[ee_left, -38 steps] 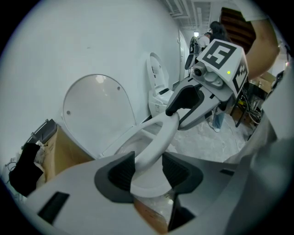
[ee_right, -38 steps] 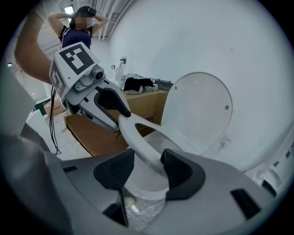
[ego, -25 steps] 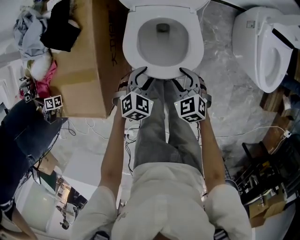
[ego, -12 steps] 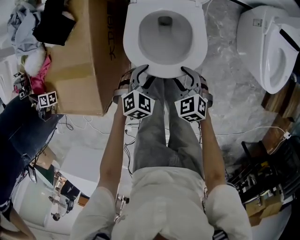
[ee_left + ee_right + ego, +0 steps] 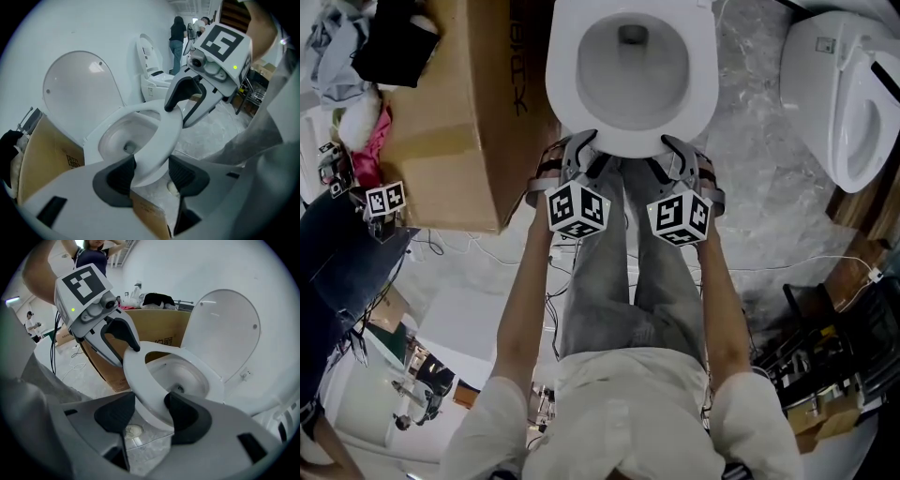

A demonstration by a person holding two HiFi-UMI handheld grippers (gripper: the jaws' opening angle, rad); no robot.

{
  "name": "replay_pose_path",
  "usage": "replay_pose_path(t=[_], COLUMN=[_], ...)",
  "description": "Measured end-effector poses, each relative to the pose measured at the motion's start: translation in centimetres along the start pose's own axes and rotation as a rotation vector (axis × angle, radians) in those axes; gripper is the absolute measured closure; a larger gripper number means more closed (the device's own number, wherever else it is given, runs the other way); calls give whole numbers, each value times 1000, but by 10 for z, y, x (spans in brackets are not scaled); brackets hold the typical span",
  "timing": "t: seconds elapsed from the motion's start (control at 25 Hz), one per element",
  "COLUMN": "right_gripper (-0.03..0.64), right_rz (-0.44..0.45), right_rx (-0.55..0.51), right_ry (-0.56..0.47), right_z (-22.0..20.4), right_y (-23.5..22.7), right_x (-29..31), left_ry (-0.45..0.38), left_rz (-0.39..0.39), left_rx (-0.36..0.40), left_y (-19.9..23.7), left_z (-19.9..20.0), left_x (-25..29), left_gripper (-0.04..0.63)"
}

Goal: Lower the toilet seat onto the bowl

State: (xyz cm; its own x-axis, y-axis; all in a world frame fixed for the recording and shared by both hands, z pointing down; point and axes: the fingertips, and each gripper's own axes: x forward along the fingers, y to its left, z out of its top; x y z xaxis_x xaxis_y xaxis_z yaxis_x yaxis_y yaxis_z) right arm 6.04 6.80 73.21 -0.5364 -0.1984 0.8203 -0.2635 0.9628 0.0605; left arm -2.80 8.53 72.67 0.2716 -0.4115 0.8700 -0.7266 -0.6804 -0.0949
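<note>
The white toilet seat (image 5: 630,142) hangs low over the bowl (image 5: 630,70), its front edge a little raised; the lid (image 5: 77,89) stands upright behind. My left gripper (image 5: 575,155) straddles the seat's front rim left of centre, my right gripper (image 5: 682,153) right of centre. In the left gripper view the rim (image 5: 154,150) passes between the dark pads of the left gripper (image 5: 152,173), with a gap at the right pad. In the right gripper view the rim (image 5: 147,394) sits loosely inside the right gripper (image 5: 150,416). Both sets of jaws have just been opening, with the seat between them.
A cardboard box (image 5: 459,112) stands close against the toilet's left side, with clothes (image 5: 375,56) piled beyond it. A second toilet (image 5: 839,94) is at the right. Cables (image 5: 825,258) lie on the marble floor. A person in dark clothes (image 5: 337,272) stands at the left.
The toilet and box have drifted slightly up in the head view. Both grippers have stayed at the seat's front rim, their marker cubes hardly shifting.
</note>
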Motion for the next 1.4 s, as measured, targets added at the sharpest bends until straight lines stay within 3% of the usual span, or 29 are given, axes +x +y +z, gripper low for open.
replay_pose_path(t=[1.4], right_gripper=[357], right_rz=[-48], right_rx=[-106], right_ry=[104], right_z=[-67], right_y=[25], right_x=[74], left_ry=[84], left_rz=[10], left_rx=[52], left_y=[-30], left_z=[-56], left_x=[75], left_gripper=[334])
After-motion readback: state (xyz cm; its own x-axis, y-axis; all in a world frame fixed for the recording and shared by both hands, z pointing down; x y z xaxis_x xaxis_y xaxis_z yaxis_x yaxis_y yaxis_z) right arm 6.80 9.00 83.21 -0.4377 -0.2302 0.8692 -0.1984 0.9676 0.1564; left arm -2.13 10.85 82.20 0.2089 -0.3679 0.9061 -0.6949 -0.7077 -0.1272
